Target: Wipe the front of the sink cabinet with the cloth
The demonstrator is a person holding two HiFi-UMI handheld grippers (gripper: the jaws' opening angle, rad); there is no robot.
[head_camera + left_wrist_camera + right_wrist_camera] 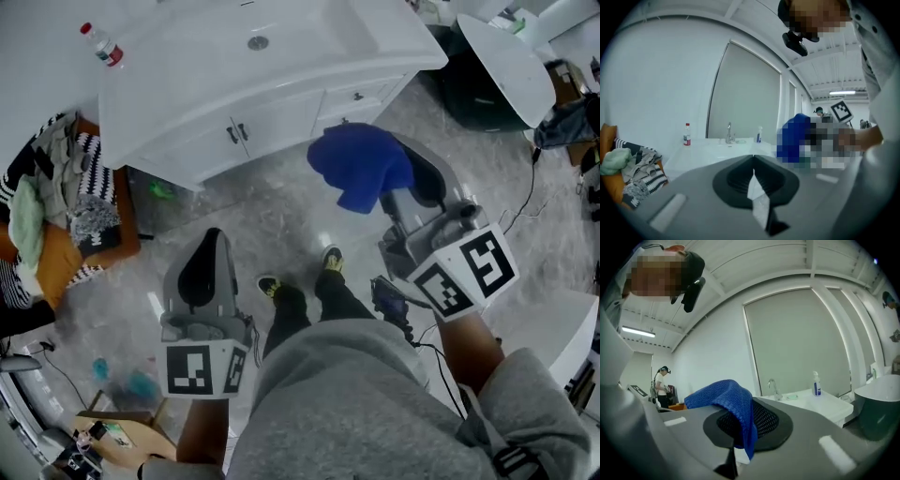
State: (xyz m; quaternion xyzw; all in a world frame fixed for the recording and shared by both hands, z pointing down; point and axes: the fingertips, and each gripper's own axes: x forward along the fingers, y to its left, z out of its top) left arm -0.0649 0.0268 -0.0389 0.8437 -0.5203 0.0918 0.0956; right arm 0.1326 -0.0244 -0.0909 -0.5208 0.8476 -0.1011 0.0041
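Sink cabinet [272, 117]: white, ahead of the person, and its worktop carries the basin.
Cabinet front: the long face with two doors [234, 131] and knobbed drawers [361, 96]. In the head view it runs aslant, its left end nearer the person and its right end farther off.
Right hand-held gripper [737, 448]: clenched on the cloth, and held up before the right, drawer end of the sink cabinet.
Left hand-held gripper [753, 180]: jaws brought together with nothing between them, held low and well back from the sink cabinet's left half.
Cloth [361, 164]: blue, bunched and draped over the right jaws, hanging just before the sink cabinet's lower right corner. The right gripper view shows the basin some way beyond, so I judge the cloth is not yet on the front.
Bearing: the front lies ahead and a little left of the cloth.
Nearer arm: the right, by far.
Coming move, as judged: push the cloth forward onto the drawer end. Then stroke along the front's long axis towards the doors, keeping the cloth between the jaws and the paint.
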